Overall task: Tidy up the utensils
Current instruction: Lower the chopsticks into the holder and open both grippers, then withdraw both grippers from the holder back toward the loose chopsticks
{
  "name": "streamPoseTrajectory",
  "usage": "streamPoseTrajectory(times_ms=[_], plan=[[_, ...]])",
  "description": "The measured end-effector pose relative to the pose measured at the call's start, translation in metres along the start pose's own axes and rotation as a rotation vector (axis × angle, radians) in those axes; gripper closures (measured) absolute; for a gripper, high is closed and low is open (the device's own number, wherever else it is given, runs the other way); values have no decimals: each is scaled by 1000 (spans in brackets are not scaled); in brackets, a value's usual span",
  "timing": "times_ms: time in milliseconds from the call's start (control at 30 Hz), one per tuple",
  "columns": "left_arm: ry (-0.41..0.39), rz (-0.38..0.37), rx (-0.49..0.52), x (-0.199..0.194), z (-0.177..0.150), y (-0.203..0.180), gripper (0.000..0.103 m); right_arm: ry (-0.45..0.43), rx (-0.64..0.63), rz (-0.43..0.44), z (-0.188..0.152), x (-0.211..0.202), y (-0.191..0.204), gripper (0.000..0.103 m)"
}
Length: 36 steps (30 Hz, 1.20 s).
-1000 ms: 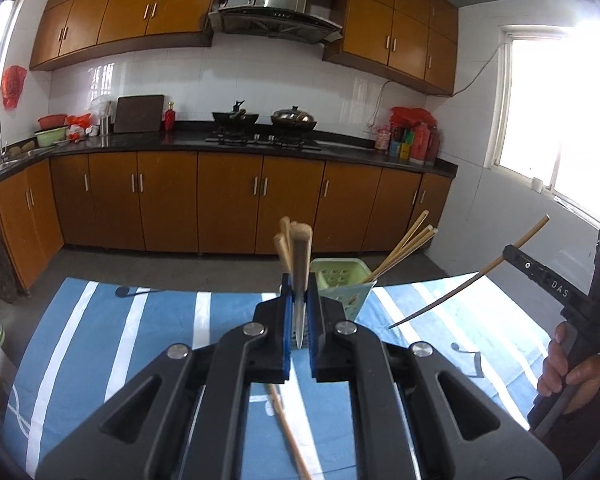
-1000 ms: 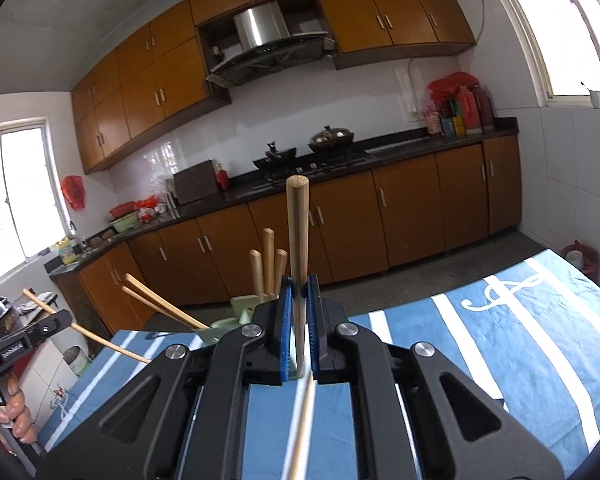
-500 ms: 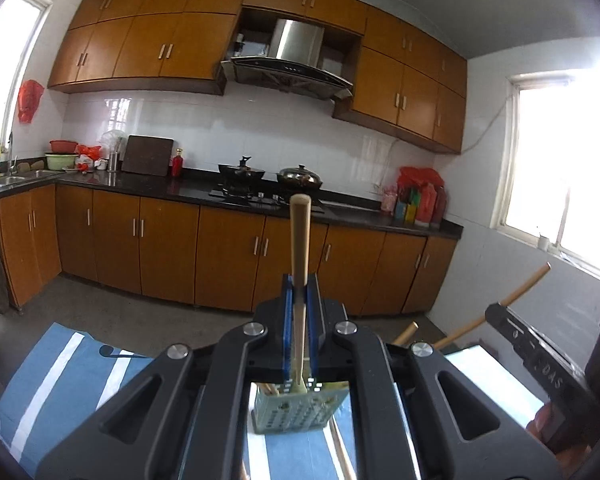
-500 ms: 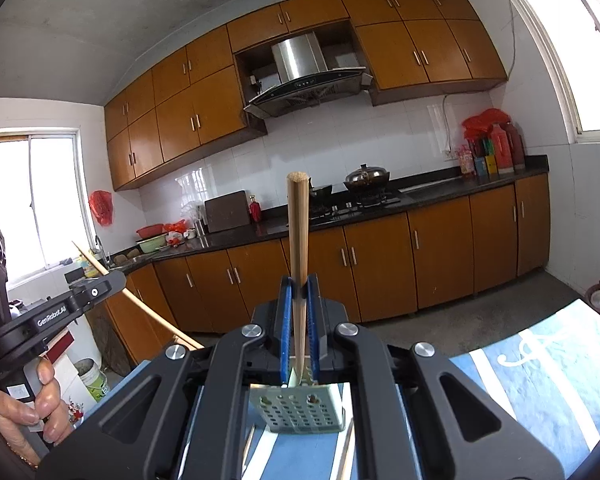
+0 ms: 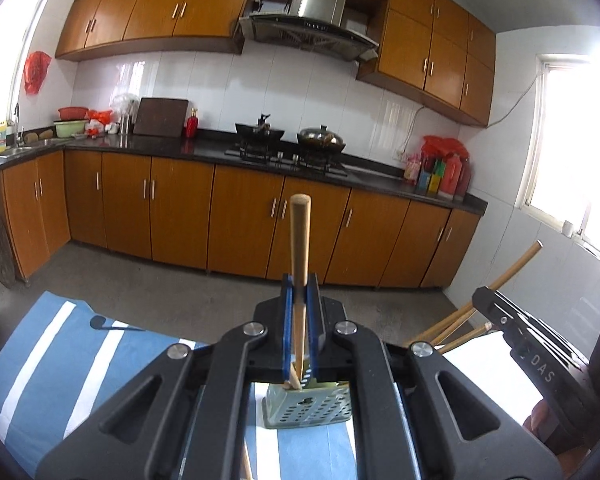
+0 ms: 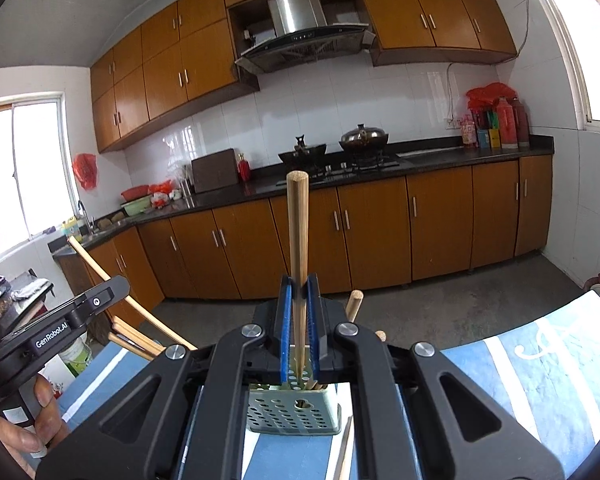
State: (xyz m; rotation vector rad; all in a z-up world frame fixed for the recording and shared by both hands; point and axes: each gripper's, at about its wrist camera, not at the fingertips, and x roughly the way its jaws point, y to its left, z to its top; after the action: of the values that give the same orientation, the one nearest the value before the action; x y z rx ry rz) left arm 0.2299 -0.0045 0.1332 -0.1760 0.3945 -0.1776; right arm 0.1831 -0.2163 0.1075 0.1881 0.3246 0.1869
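Observation:
My left gripper [image 5: 300, 292] is shut on a wooden chopstick [image 5: 300, 248] held upright, its lower end at the mouth of the green perforated utensil holder [image 5: 306, 410] below. My right gripper [image 6: 299, 292] is shut on another wooden chopstick [image 6: 297, 240], also upright, its lower end in the same holder [image 6: 290, 412]. Several chopsticks [image 5: 452, 330] lean out of the holder to the right in the left wrist view, and lean left [image 6: 140, 338] in the right wrist view. Each gripper shows at the edge of the other's view.
The holder stands on a blue and white striped cloth [image 5: 60, 344]. A loose chopstick [image 6: 344, 452] lies on the cloth by the holder. Kitchen cabinets [image 5: 180, 208] and a stove counter stand behind, across a grey floor.
Both grippers have tipped their chopsticks upright and come over the holder, which now sits just under the jaws. The view has risen from the cloth to the kitchen wall.

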Motion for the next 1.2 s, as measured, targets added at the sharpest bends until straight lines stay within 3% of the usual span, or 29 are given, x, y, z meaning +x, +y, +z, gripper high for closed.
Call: streamPoseTrajectory(times_ms=[100,200,433,567,633,767,933,1067,1200], plan=[[22,-6,-6,4,-3,4,95,24,1,-13,-3,4,-2,95],[19,-7,-5,0,-4,6,88,27,6,-22,-4,0,-5,94],[-18,-2,-17,-25,1,8,80,-16,9,-37,2,-33,-11,94],[-39,6,-13,-54,-1,12,77,-29,4,-73,-5,-59,-16,76],[-41,17,-9,-67,-7,17,75,-15,8,-96,-17,-72,-23,75],[-1,49,-9,-91,-39,38,73,77,26,-132,-46,-78,-40,75],[128,113,-9,-91,-94,67,71,292,37,-144,-116,-58,-49,75],[256,130,-32,-76,-134,82,71,455,51,-78,-167,-34,-35,75],[329,134,-40,-67,-162,87,69,539,9,-66,-199,-13,-12,76]])
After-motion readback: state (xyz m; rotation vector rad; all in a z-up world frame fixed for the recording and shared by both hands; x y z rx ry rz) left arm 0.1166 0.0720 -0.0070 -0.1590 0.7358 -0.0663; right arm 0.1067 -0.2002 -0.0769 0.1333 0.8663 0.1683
